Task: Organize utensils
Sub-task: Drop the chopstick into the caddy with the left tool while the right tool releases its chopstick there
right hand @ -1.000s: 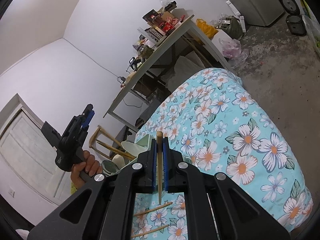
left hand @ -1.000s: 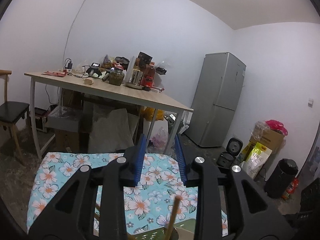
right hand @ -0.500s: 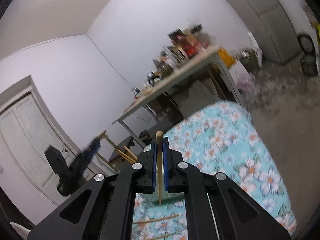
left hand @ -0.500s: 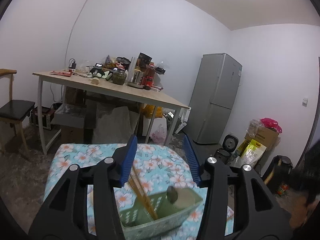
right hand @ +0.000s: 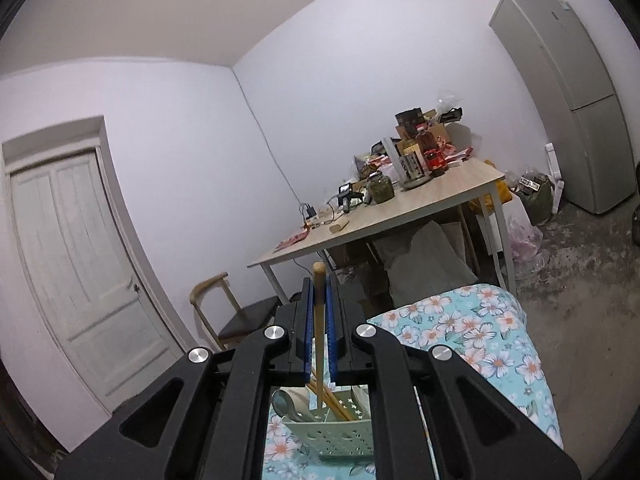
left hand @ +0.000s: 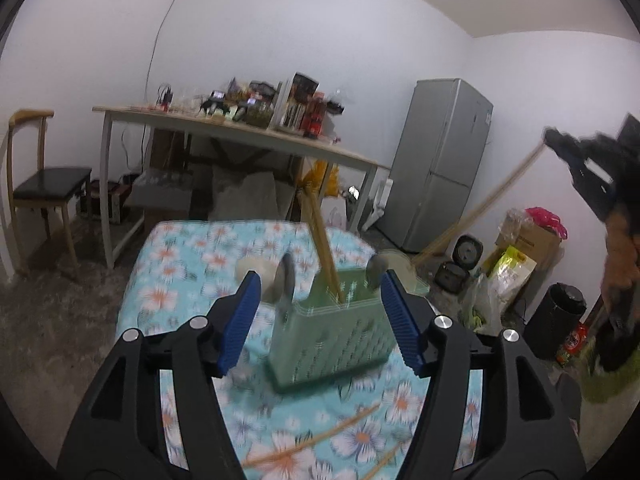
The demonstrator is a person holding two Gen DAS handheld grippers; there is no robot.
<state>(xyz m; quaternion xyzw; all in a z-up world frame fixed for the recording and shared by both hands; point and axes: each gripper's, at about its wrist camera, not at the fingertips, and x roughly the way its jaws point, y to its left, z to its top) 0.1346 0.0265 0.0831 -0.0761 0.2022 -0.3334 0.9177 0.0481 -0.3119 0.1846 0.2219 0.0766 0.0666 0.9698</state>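
Ahead of the left tool [left hand: 318,322], between its spread blue pads, a green utensil basket [left hand: 334,344] stands on the floral cloth [left hand: 180,260]; jaws opening, pads not touching it. Chopsticks [left hand: 324,252] and spoons [left hand: 286,280] stand inside. Loose chopsticks [left hand: 320,440] lie nearer, under the tool. Right tool [right hand: 319,334] clamped tight on one chopstick [right hand: 319,320], held above the basket.

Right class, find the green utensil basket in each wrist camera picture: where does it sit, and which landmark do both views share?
Left wrist view: the green utensil basket sits low in the centre, between the opening fingers of the left gripper, untouched.
Right wrist view: the basket is at the bottom centre, below the right gripper, shut on a chopstick.
Shared landmark: the grey fridge.
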